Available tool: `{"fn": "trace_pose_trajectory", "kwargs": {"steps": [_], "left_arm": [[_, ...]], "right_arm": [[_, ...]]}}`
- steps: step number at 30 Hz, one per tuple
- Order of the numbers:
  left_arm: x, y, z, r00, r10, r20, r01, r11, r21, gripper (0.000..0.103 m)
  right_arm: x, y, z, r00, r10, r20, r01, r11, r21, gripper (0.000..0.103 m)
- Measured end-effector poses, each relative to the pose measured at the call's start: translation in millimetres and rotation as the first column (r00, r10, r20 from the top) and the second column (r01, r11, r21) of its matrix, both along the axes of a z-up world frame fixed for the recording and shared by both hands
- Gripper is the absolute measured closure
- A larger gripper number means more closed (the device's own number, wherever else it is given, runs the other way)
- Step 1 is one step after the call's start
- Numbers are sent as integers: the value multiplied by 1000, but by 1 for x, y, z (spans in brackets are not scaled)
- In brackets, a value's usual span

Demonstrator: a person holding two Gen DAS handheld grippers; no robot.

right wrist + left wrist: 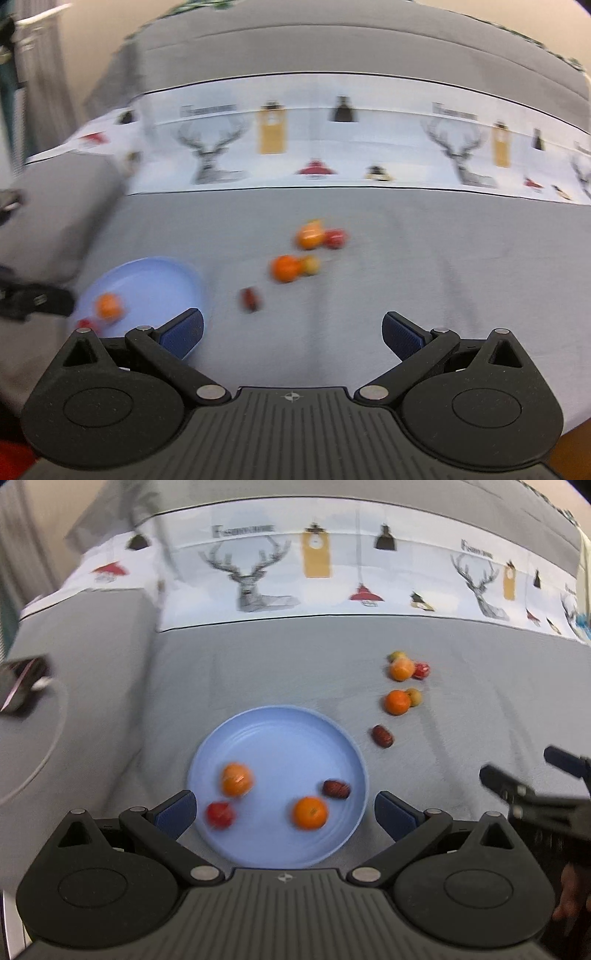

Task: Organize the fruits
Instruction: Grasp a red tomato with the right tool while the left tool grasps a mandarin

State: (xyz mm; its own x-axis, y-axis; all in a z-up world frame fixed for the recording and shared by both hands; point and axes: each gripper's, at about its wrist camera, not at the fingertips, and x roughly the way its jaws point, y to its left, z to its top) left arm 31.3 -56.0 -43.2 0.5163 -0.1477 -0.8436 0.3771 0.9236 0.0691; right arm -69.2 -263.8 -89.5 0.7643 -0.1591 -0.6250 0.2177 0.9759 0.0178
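Note:
A light blue plate [273,734] lies on the grey cloth and holds two oranges [236,778], a small red fruit [220,814] and a dark red date [336,788]. My left gripper [284,814] hangs open over the plate's near rim, holding nothing. To the right on the cloth lie a loose date [382,736], an orange with a yellow-green fruit [398,702], and a further cluster with a red fruit [402,668]. My right gripper [291,334] is open and empty, short of the loose date [250,299] and the orange [285,268]. The plate [147,275] is at its left.
A white band printed with deer heads and lamps [258,576] crosses the grey cloth behind the fruit. The right gripper's black fingers [502,781] show at the right edge of the left wrist view. A grey raised block [92,635] stands at the left.

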Motion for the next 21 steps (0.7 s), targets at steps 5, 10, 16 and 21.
{"fn": "trace_pose_trajectory", "kwargs": {"steps": [5, 10, 16, 21], "left_arm": [[38, -52, -22, 995, -94, -22, 94, 995, 26, 0], [81, -112, -56, 973, -227, -35, 229, 971, 67, 0], [126, -161, -109, 926, -358, -124, 368, 927, 70, 0], [147, -177, -137, 911, -383, -155, 399, 913, 89, 0]], "right_arm": [[38, -42, -25, 997, -82, 13, 83, 994, -74, 1], [89, -73, -54, 995, -98, 16, 99, 987, -126, 1], [158, -88, -87, 999, -26, -35, 22, 994, -111, 1], [201, -85, -110, 992, 85, -95, -98, 985, -139, 1]]}}
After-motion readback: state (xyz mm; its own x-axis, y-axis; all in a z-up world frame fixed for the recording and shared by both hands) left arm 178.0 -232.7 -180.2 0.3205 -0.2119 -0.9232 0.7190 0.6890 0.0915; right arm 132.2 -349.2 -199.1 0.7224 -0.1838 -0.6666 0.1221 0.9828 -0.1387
